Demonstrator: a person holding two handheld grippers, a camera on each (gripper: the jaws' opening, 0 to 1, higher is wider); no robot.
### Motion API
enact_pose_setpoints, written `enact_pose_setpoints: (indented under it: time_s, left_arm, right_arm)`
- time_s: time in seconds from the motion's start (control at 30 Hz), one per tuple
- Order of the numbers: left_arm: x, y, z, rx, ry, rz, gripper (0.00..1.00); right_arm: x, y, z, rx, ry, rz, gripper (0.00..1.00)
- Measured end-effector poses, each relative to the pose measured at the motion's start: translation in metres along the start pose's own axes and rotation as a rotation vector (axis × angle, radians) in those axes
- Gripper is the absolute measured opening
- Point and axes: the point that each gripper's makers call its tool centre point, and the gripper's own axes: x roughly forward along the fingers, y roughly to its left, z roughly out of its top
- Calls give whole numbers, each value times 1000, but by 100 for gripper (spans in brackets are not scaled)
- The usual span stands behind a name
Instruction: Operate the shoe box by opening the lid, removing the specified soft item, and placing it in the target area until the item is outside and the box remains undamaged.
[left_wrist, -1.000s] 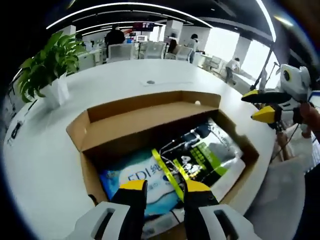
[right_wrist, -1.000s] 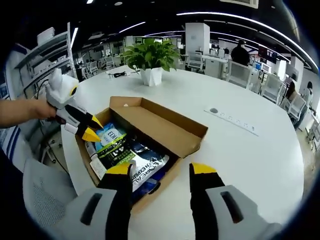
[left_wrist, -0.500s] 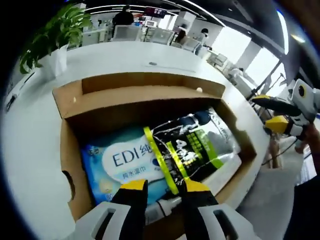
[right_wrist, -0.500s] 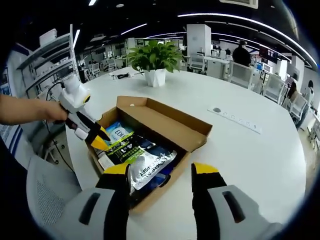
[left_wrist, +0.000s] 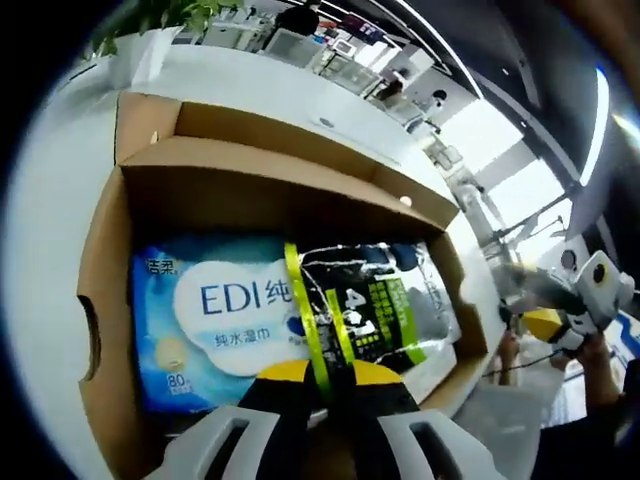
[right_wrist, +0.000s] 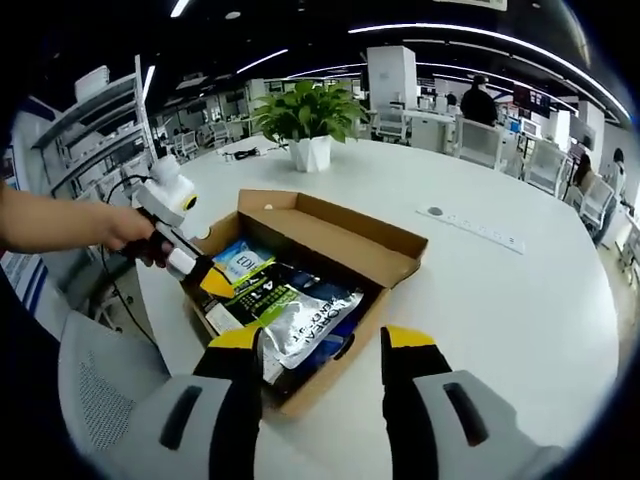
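Observation:
An open cardboard shoe box (left_wrist: 100, 250) (right_wrist: 392, 262) lies on the white round table (right_wrist: 520, 320), its lid folded back. Inside lie a blue wipes pack (left_wrist: 220, 310) (right_wrist: 240, 262) and a silver, black and green soft pouch (left_wrist: 390, 310) (right_wrist: 300, 320). My left gripper (left_wrist: 325, 375) is low at the box's near edge, its jaws drawn in on the pouch's yellow-green edge strip; in the right gripper view the left gripper (right_wrist: 215, 282) reaches in, held by a hand. My right gripper (right_wrist: 322, 345) hovers open above the box's near corner, holding nothing.
A potted plant (right_wrist: 305, 115) stands on the table beyond the box. A socket strip (right_wrist: 480, 228) is set in the tabletop to the right. A grey chair (right_wrist: 100, 400) sits at the table's edge. Office desks and people fill the background.
My left gripper has dropped lower into the box and its jaws have narrowed onto the pouch's green edge. The right gripper has stayed open and has barely moved.

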Motion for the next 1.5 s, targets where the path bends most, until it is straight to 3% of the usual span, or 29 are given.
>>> enact_pose_setpoints:
  time_s: [0.37,1.0,1.5]
  left_arm:
    - [-3,-24,4,10,-39,-75,3]
    - [-22,-14,20,39,-106,-13,0]
    - [-47,-3,27,54,-190,29,0]
  right_arm:
    - [6,4,-5,18,15,14,42]
    - [20,15,-8,74,35,38,37]
    - [52,38,-23,97,135,82,32]
